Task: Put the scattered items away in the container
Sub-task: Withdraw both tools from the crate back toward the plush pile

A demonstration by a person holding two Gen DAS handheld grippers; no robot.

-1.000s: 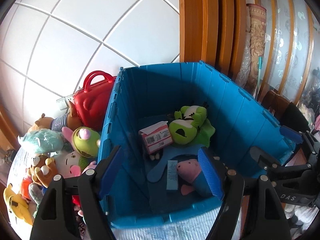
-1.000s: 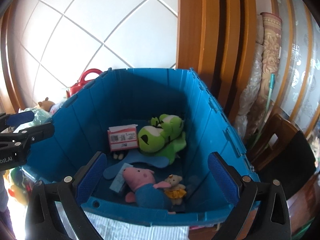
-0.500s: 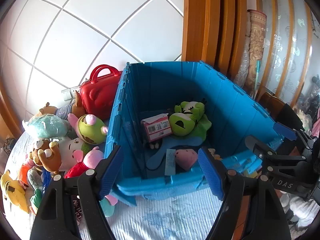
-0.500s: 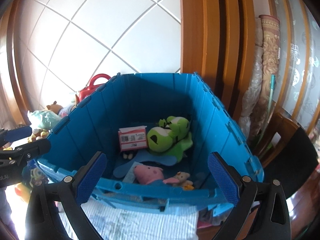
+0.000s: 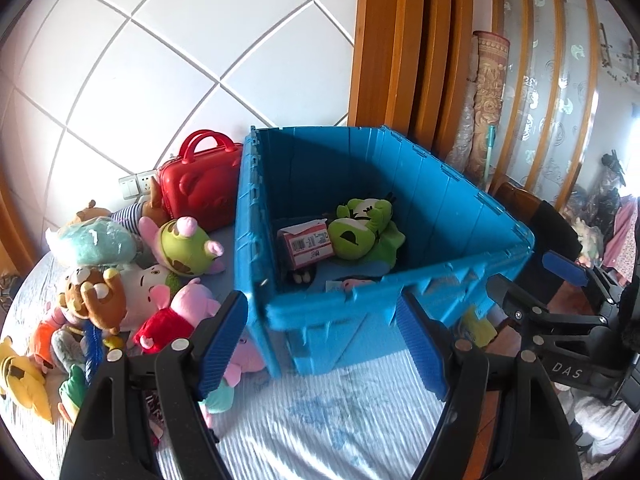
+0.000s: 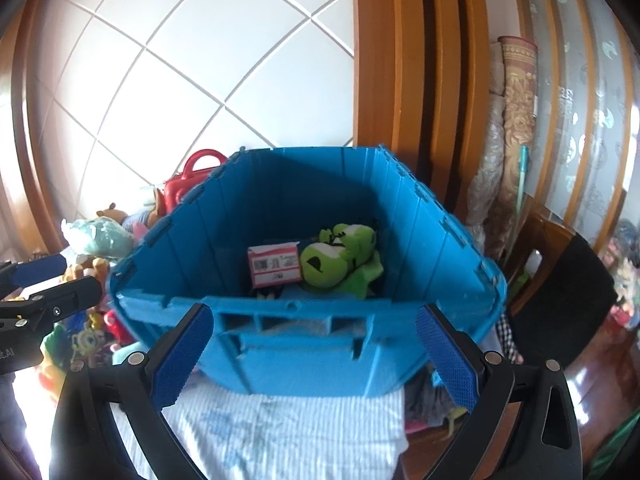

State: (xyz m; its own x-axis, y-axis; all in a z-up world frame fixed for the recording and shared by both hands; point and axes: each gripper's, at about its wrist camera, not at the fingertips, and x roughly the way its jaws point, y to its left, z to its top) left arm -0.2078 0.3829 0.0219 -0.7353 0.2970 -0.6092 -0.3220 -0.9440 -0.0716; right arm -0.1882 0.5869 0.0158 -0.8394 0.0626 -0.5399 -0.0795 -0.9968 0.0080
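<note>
Bedsheet [image 5: 340,420] newly visible before blue crate [image 5: 460,216]; both hand-held grippers backed off, jaws spread, empty.

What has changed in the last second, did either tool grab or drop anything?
Both tools drew back from the blue bin: earlier they looked down into it, now its near wall and the striped cloth show in front. The left tool and right tool stayed open and empty; nothing was taken or let go. The green plush, the pink box and the toy pile outside lie as before.
</note>
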